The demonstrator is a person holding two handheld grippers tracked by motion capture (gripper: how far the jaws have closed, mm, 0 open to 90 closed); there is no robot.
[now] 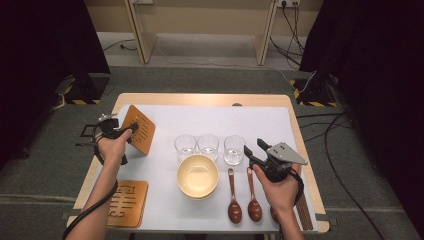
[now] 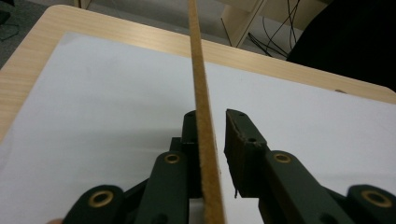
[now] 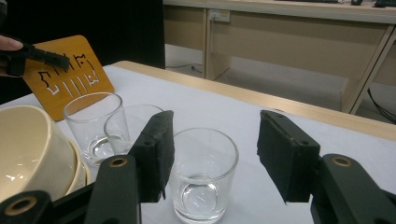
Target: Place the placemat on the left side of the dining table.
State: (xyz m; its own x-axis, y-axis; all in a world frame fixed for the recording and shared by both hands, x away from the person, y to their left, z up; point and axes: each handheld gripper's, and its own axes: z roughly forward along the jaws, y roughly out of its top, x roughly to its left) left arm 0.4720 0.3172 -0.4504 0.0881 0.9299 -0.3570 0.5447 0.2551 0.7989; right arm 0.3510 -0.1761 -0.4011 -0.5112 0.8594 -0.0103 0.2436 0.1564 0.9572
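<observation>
A wooden cut-out board (image 1: 140, 130) (image 2: 198, 70) stands tilted on its edge at the left of the white mat (image 1: 260, 120). My left gripper (image 1: 129, 132) (image 2: 211, 116) has the board between its jaws. One jaw lies against it and a gap shows on the other side, so the gripper is open. My right gripper (image 1: 253, 146) (image 3: 215, 126) is open and just right of the rightmost clear glass (image 1: 234, 149) (image 3: 203, 177). That glass sits between its jaws with room on one side.
Two more glasses (image 1: 186, 146) (image 1: 208, 145) stand left of it, with stacked cream bowls (image 1: 197, 175) in front. Two brown spoons (image 1: 234, 200) (image 1: 253, 200) lie beside the bowls. A second wooden board (image 1: 127, 202) lies flat front left. Dark sticks (image 1: 304, 212) lie at the right edge.
</observation>
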